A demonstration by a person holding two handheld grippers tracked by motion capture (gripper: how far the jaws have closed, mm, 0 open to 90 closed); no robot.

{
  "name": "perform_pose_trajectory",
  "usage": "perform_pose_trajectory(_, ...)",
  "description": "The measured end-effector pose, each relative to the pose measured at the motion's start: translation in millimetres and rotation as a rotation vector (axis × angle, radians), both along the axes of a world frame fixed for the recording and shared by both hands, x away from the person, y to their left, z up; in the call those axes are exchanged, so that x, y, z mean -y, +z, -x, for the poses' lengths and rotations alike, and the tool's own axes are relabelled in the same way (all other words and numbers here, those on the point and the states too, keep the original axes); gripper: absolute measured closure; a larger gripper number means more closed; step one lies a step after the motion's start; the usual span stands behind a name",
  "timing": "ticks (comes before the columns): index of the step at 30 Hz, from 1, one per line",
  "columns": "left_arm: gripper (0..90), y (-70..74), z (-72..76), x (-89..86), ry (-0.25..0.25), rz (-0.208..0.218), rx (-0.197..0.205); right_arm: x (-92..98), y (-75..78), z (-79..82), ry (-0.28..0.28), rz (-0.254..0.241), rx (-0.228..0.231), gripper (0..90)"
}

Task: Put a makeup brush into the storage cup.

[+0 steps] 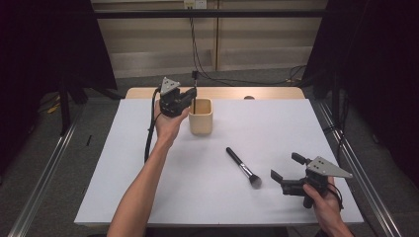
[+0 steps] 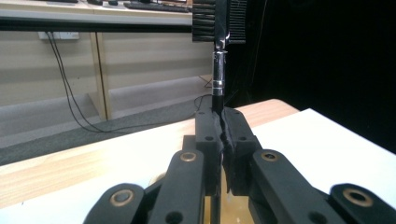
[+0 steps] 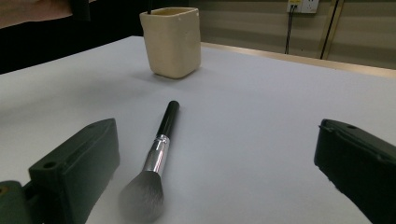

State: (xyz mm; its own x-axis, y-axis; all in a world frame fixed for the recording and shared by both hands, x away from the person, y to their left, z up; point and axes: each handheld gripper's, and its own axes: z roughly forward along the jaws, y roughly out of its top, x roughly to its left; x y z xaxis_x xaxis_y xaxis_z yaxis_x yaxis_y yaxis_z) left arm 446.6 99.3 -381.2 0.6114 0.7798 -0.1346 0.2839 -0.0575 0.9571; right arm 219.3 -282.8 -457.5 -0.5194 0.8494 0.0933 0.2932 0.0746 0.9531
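A beige square cup [image 1: 201,118] stands at the back middle of the white mat. My left gripper [image 1: 191,97] hovers at the cup's left rim, shut on the thin black handle of a small flat-headed brush [image 1: 195,91] that stands upright with its lower end inside the cup. In the left gripper view the jaws [image 2: 223,130] clamp that handle, and the brush [image 2: 218,70] rises to a flat black bristle head. A black powder brush [image 1: 243,168] lies on the mat, bristles toward me. My right gripper [image 1: 285,166] rests open just right of it. The right gripper view shows this powder brush [image 3: 159,151] between the wide jaws [image 3: 217,151], with the cup [image 3: 172,42] beyond.
The white mat [image 1: 148,187] covers a wooden table whose bare strip [image 1: 222,92] runs along the far edge. Black cables hang down the wall behind. Metal rails run along the floor on both sides. Dark curtains flank the table.
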Motion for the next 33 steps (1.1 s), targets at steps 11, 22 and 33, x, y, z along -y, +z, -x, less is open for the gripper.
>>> perform_pose_trajectory(11, 86.2, -8.3, 1.7, -0.9, 0.000, -0.006, -0.012, 0.0, -0.1, -0.1, 0.003, 0.003, 0.001, 0.0)
perform_pose_trajectory(22, 86.1, -18.6, 3.7, -1.9, -0.001, -0.012, -0.027, -0.3, -0.3, -0.6, 0.004, 0.006, 0.002, 0.0)
perform_pose_trajectory(33, 86.0, -26.0, 2.3, -5.9, 0.004, -0.014, -0.055, -0.8, -0.4, -0.8, 0.004, 0.003, 0.001, 0.0)
